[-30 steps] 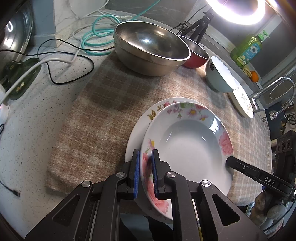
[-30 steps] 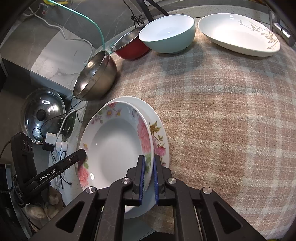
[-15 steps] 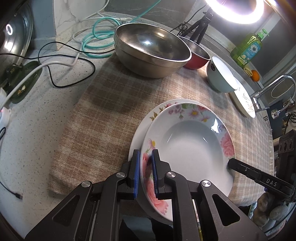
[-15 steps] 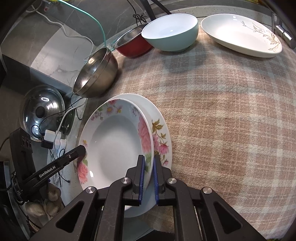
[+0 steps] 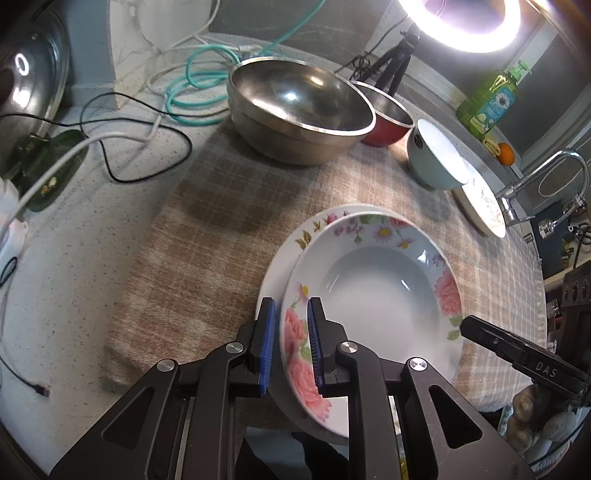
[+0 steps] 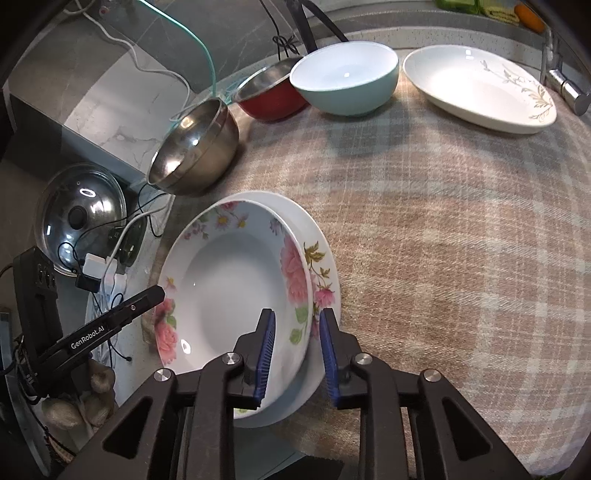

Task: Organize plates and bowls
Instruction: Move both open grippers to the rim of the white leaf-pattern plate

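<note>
A plaid cloth covers the speckled counter under a ring light. The rose-patterned deep plate sits on a flat floral plate at the cloth's near edge. The left gripper and the right gripper each straddle its rim, parted, gripping nothing.

Deep floral plate stacked on flat floral plate, near left edge of cloth. Far row on cloth, left to right: steel bowl, saucepan, ceramic bowl, leaf-pattern plate. Pot lid on counter, left of cloth.
</note>
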`<state>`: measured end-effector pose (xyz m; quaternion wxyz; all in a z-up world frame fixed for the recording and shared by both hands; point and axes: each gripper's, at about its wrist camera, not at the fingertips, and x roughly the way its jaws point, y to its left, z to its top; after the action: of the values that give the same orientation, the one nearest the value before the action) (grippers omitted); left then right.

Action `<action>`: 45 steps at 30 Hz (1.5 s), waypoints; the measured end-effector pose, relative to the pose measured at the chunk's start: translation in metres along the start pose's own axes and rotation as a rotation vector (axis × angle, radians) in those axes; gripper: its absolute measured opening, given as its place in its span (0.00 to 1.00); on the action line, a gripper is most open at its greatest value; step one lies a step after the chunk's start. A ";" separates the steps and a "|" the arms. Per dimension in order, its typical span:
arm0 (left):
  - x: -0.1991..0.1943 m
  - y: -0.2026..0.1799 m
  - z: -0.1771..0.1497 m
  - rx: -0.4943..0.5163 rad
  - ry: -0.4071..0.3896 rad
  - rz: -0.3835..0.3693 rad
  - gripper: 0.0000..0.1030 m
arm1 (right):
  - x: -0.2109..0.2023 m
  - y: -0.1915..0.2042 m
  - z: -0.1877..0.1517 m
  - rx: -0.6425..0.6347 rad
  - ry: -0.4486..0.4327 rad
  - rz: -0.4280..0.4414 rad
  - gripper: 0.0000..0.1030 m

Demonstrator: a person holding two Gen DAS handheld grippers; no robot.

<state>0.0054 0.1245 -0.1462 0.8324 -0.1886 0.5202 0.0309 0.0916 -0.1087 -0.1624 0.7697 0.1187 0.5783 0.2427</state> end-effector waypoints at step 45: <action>-0.003 -0.242 -0.032 0.037 -0.070 -0.103 0.15 | -0.198 -0.226 -0.003 0.063 -0.259 -0.047 0.25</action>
<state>0.0370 -0.1103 -0.0880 0.8539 -0.1984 0.4809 -0.0153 0.0997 -0.4026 -0.1035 0.8393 0.1595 0.4840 0.1892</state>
